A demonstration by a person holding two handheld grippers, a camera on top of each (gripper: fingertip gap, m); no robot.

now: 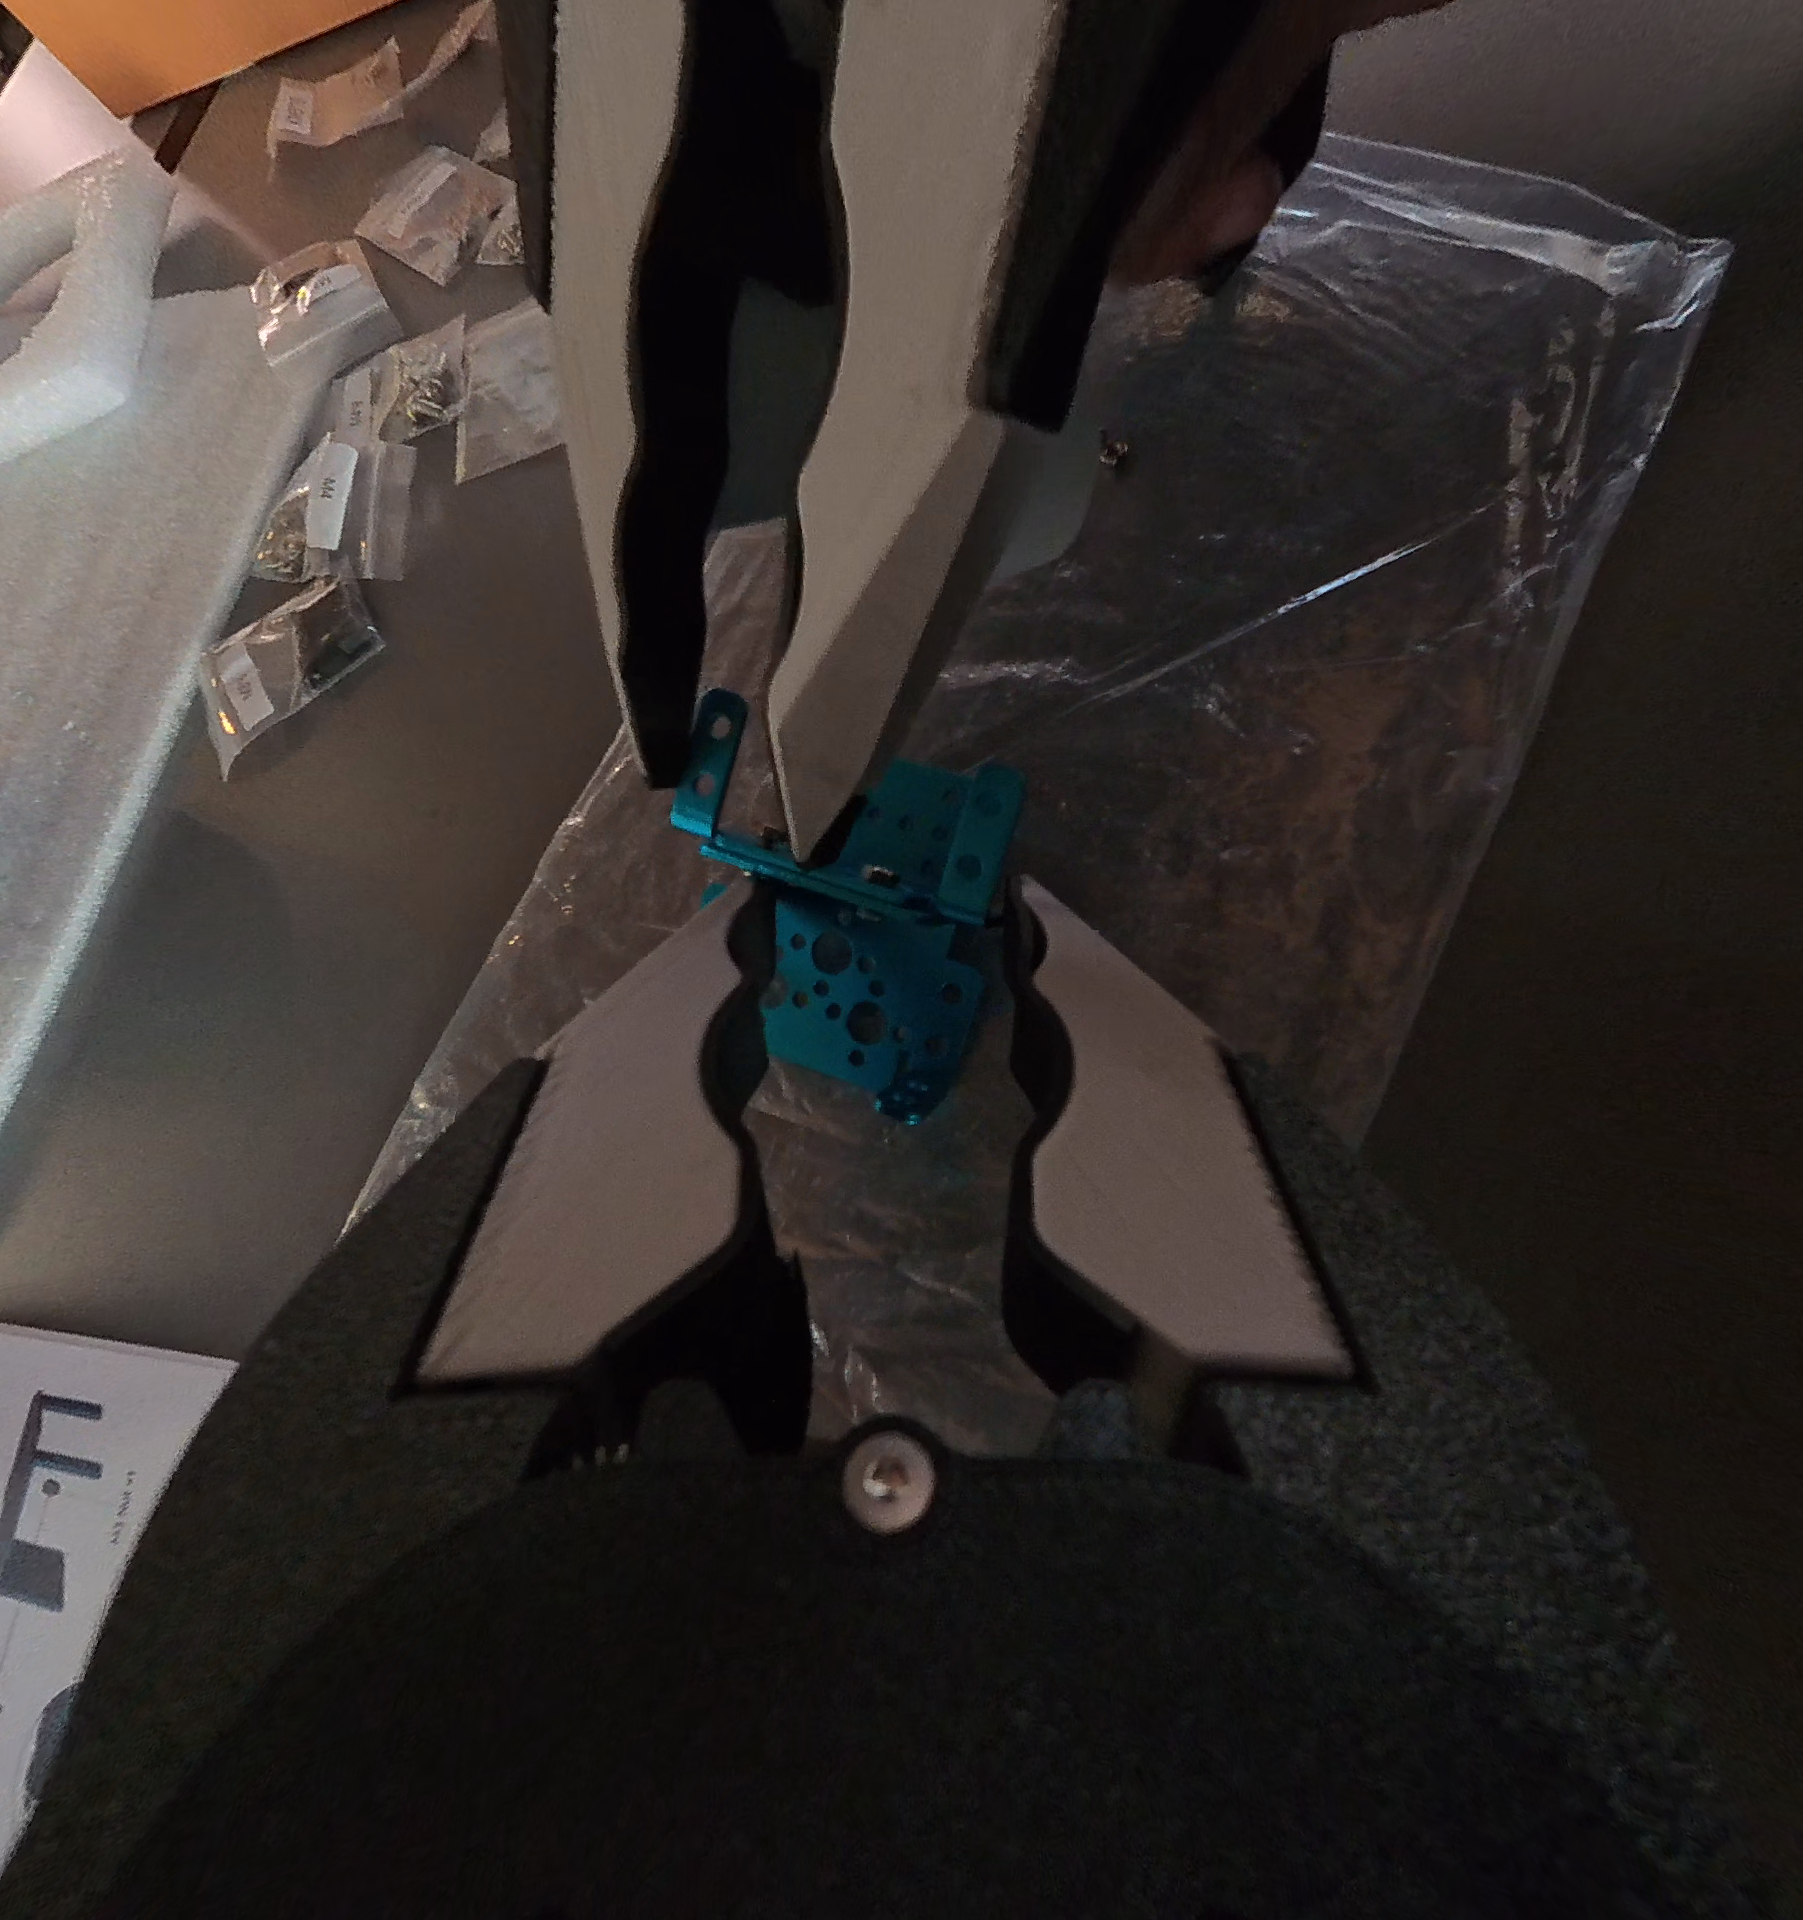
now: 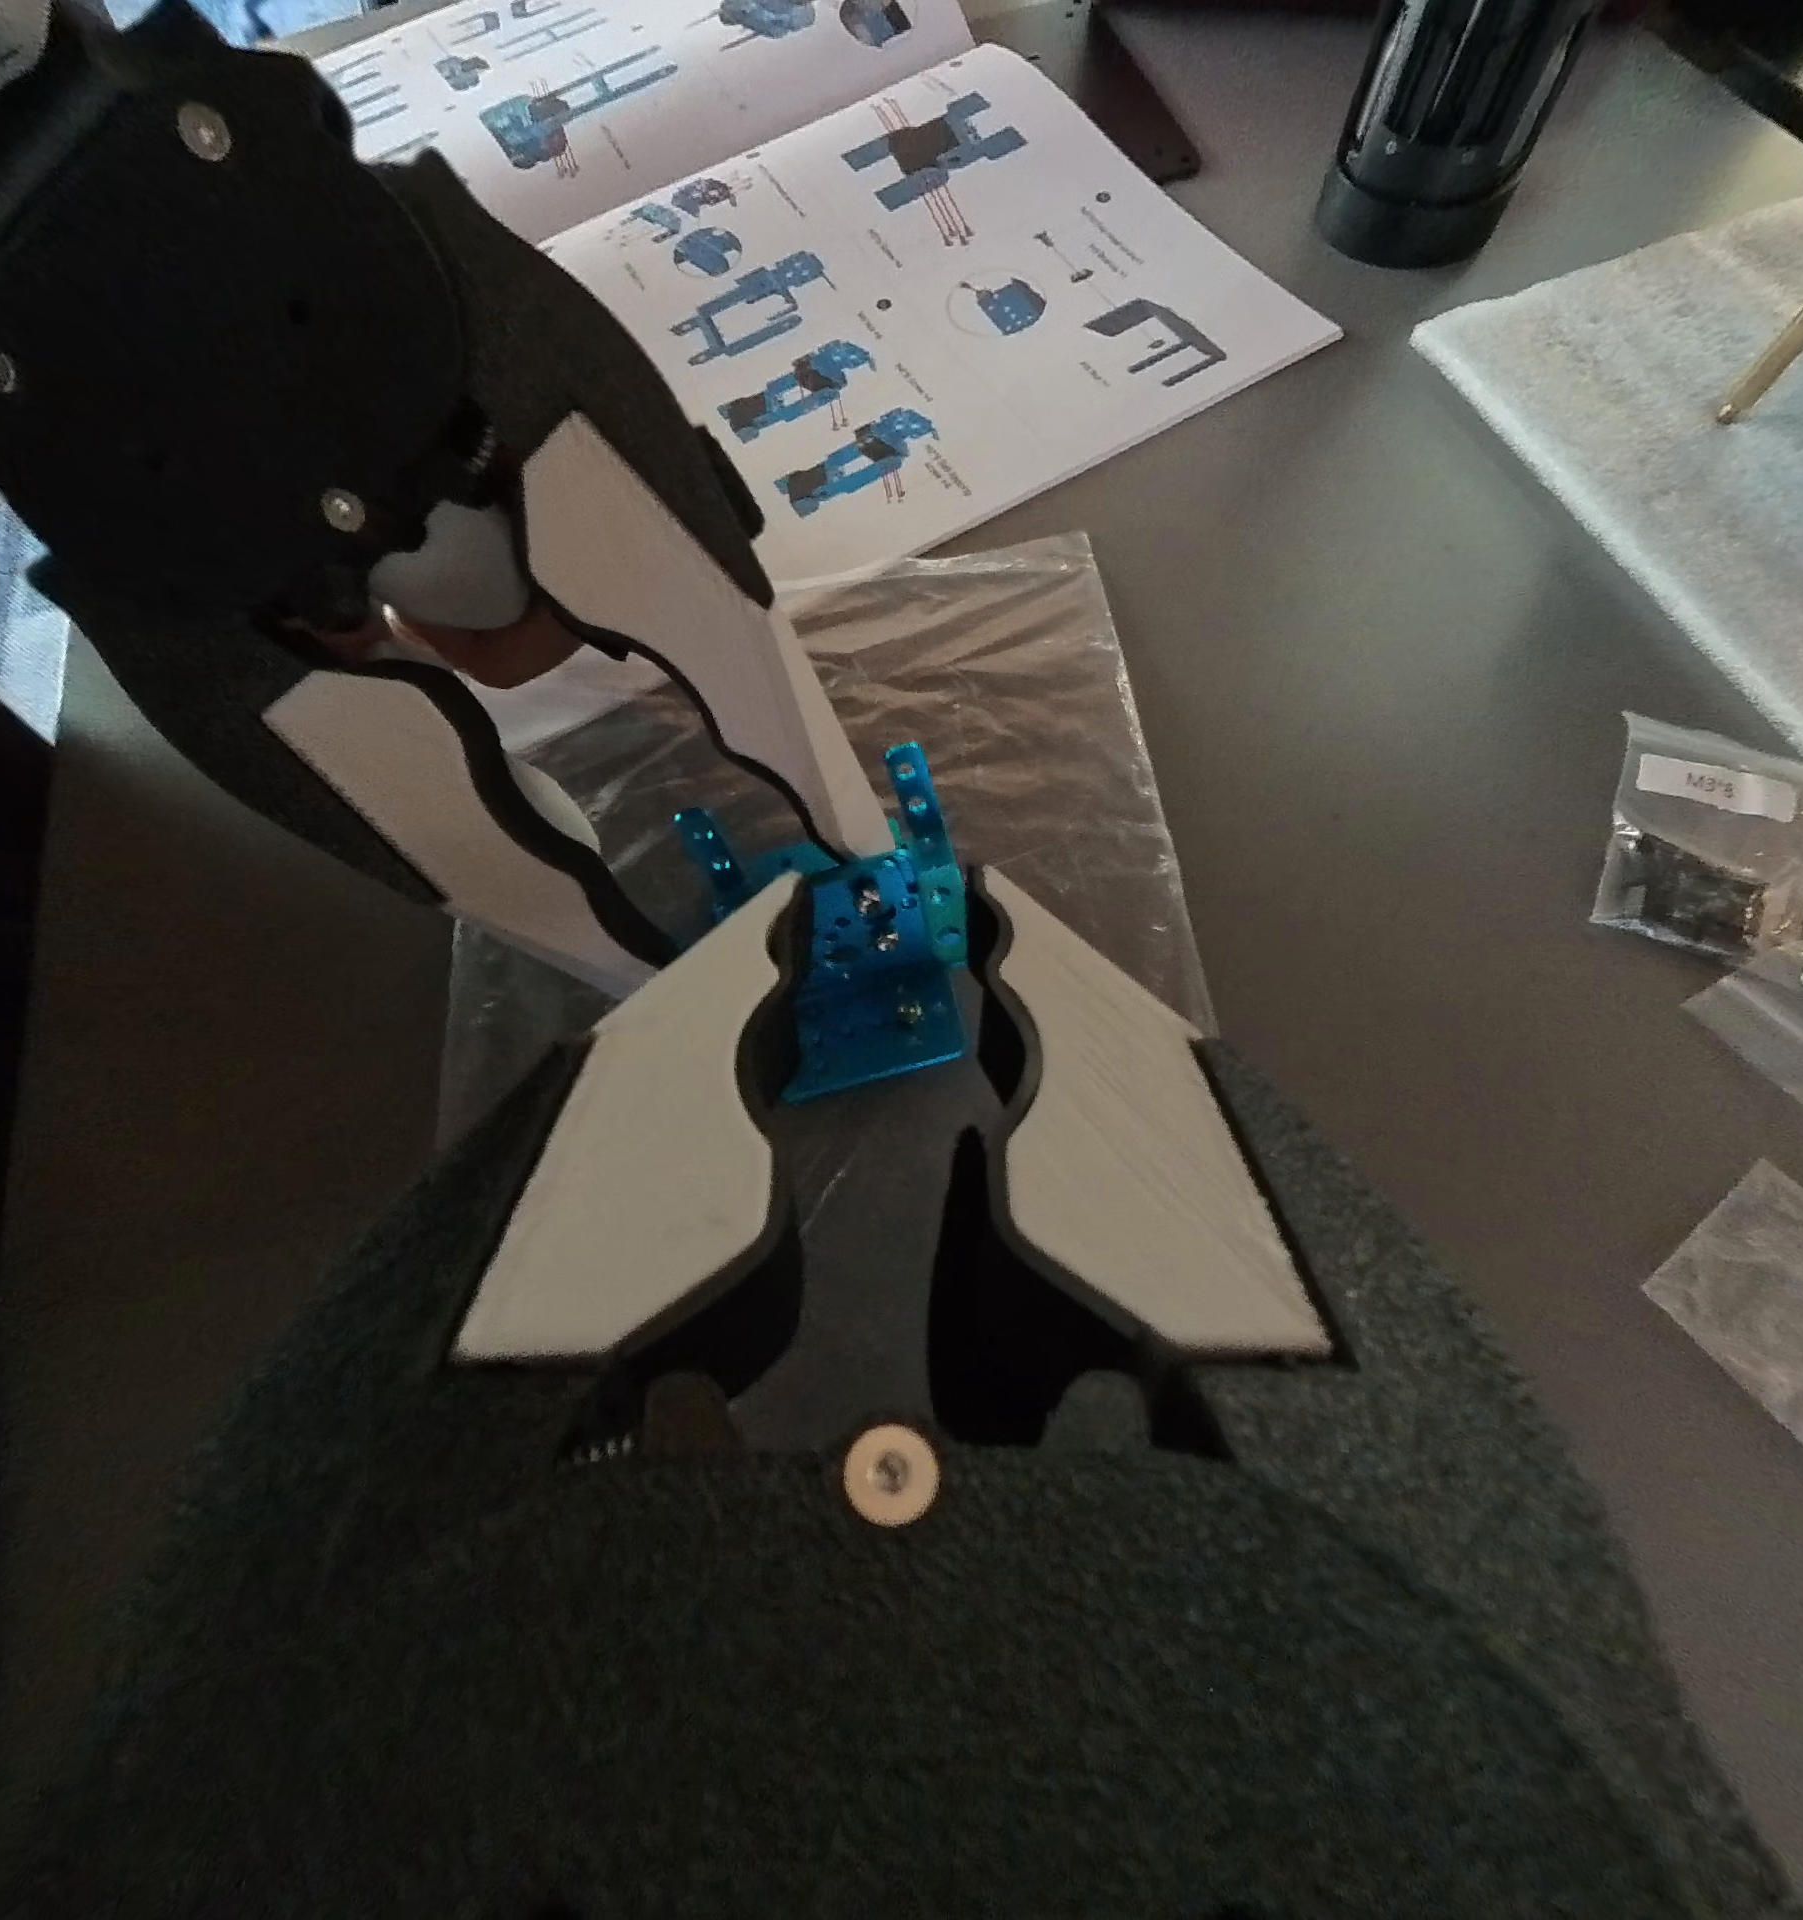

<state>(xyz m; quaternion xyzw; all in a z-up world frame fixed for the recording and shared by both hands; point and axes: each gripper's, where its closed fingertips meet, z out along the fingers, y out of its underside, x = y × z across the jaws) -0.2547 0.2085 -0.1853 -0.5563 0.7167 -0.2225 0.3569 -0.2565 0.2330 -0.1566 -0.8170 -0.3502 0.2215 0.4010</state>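
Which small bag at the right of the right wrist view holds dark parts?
The farthest bag, beside the foam sheet; the nearer two bags look clear.

Each gripper has a broad black body with a rough, speckled, grainy surface that fans out wide behind the fingers. On the left gripper (image 1: pixel 881 894) a round, pale, washer-like screw head (image 1: pixel 884 1489) sits on the centre line just behind the finger roots; the right gripper (image 2: pixel 881 904) carries the same pale screw (image 2: pixel 891 1483) in the same spot. The fingers (image 2: pixel 658 1174) are flat white wedges tapering to points, edged in black, with wavy, scalloped black inner faces. One left finger (image 1: pixel 1219 1195) shows fine ridged layer lines along its outer edge. Seen from the side, the left gripper's body bears several small silver screws (image 2: pixel 203 131).
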